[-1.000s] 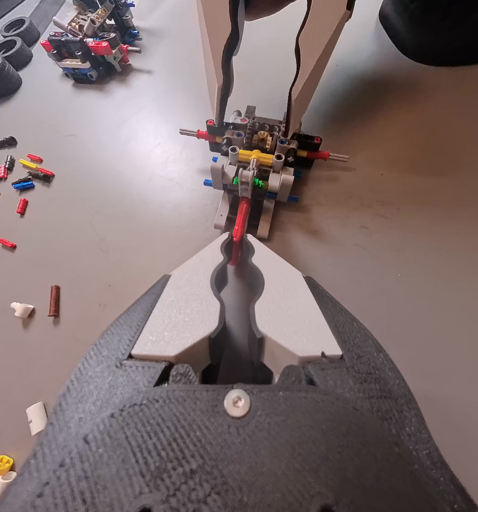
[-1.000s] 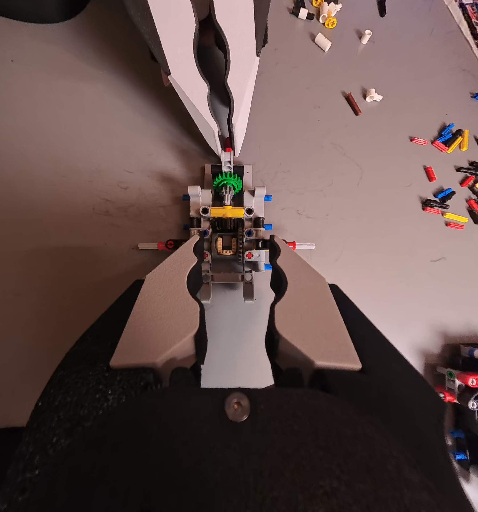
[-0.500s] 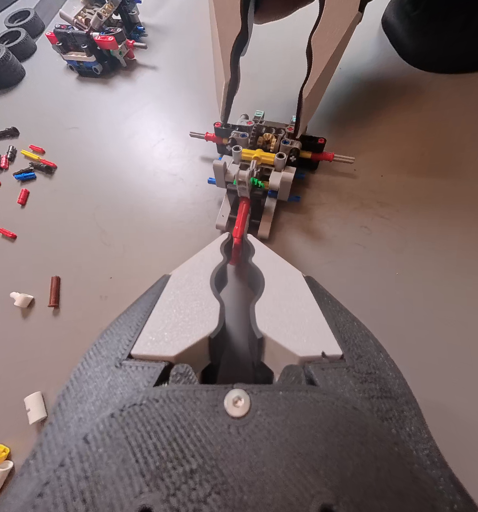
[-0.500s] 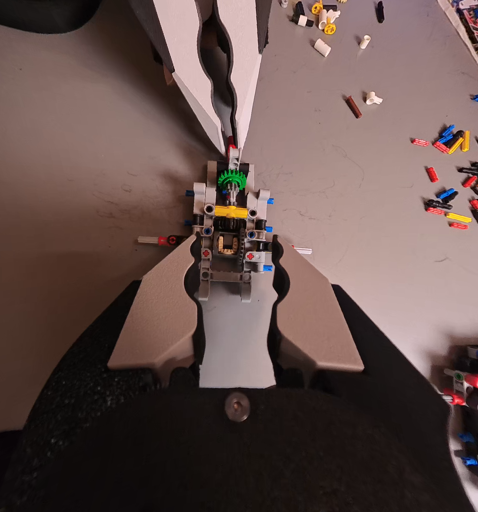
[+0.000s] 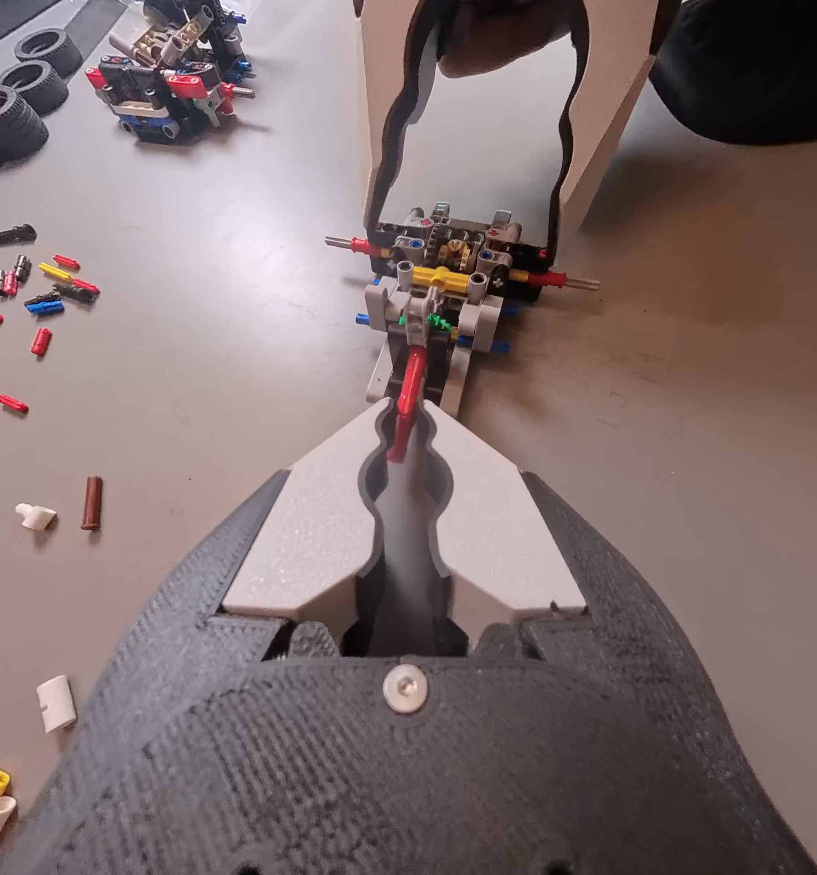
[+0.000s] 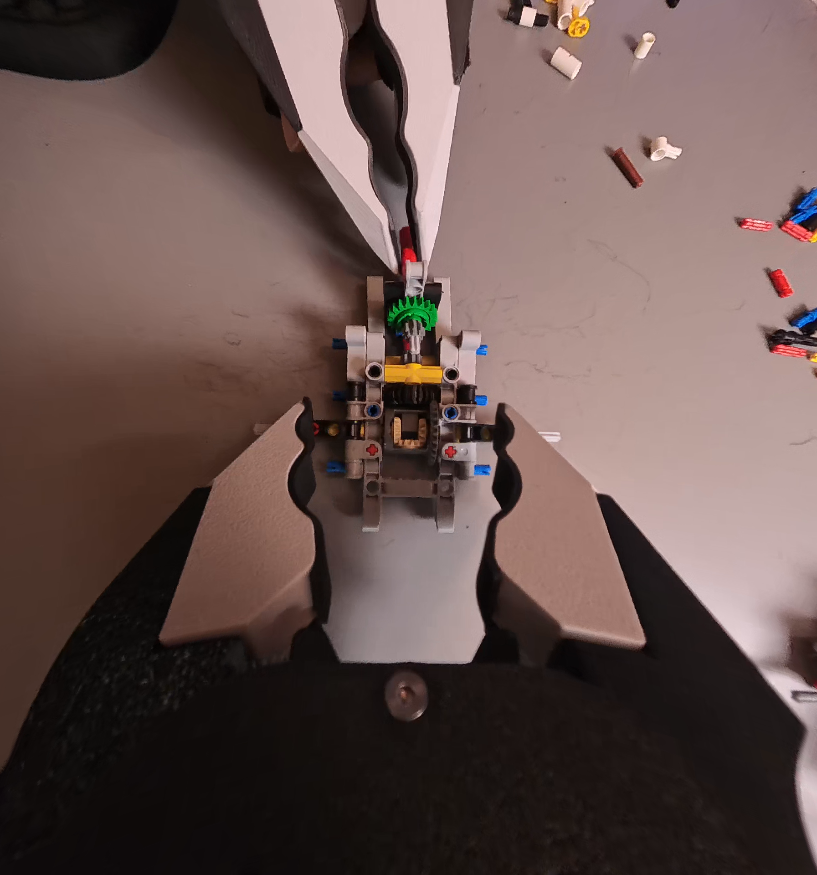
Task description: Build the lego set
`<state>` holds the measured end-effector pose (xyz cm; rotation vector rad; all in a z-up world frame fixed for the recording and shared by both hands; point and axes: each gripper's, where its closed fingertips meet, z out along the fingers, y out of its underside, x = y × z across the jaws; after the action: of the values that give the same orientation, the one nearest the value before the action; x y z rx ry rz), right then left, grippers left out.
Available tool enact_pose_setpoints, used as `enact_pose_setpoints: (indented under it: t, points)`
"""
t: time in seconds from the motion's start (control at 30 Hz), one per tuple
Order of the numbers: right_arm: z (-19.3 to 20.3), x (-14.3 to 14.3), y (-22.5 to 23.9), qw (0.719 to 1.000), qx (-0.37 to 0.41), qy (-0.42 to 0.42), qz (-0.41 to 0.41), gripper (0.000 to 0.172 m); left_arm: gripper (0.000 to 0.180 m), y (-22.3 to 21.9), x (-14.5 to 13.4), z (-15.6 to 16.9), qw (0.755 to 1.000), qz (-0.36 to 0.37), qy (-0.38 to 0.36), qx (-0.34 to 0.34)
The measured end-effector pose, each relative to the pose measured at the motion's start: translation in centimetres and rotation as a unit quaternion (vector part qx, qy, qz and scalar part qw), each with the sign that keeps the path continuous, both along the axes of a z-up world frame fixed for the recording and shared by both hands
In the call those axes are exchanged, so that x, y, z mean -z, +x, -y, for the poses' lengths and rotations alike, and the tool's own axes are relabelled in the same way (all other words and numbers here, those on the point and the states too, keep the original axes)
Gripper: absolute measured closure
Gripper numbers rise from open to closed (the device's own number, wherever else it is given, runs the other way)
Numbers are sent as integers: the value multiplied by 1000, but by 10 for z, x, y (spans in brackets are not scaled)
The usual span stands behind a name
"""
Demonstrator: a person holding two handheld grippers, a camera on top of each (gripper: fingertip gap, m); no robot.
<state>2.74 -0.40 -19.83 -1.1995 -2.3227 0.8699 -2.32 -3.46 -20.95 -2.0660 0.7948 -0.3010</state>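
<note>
Jaws of the right gripper (image 6: 404, 421) stand wider than before, now bracketing the black side beams of the brick gearbox (image 6: 408, 426) on the table (image 6: 113, 331). At its 12 o'clock, the left gripper (image 5: 406, 412) still pinches the red axle (image 5: 408, 388).

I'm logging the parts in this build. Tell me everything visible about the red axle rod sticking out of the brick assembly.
The glossy red plastic axle rod is slim, straight and ridged. It rises at a slant toward the camera. Its far end plugs into a grey connector by the green gear on the grey brick gearbox assembly; its near end sits between the left hand-held gripper's nearly closed fingertips.
</note>
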Motion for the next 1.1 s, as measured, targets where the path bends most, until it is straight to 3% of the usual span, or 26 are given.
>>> enact_pose_setpoints:
  t: [0.03, 0.2, 0.6, 1.1]
  points:
    - [1, 2, -1, 1000, -2, -1, 2, 100, 174, 1, 0, 0, 1000, -3, 1, 1]
    - [1, 11, -3, 1000, -4, 15, 10, 115, 175, 6, -1, -1, 1000, -6, 8, 10]
    - [3, 11, -4, 999, -14, 32, 12, 115, 175, 8, 0, -1, 1000, -10, 6, 13]
    - [11, 9, -3, 998, -29, 51, -5, 115, 175, 14, -1, 14, 985, 107, -132, -5]
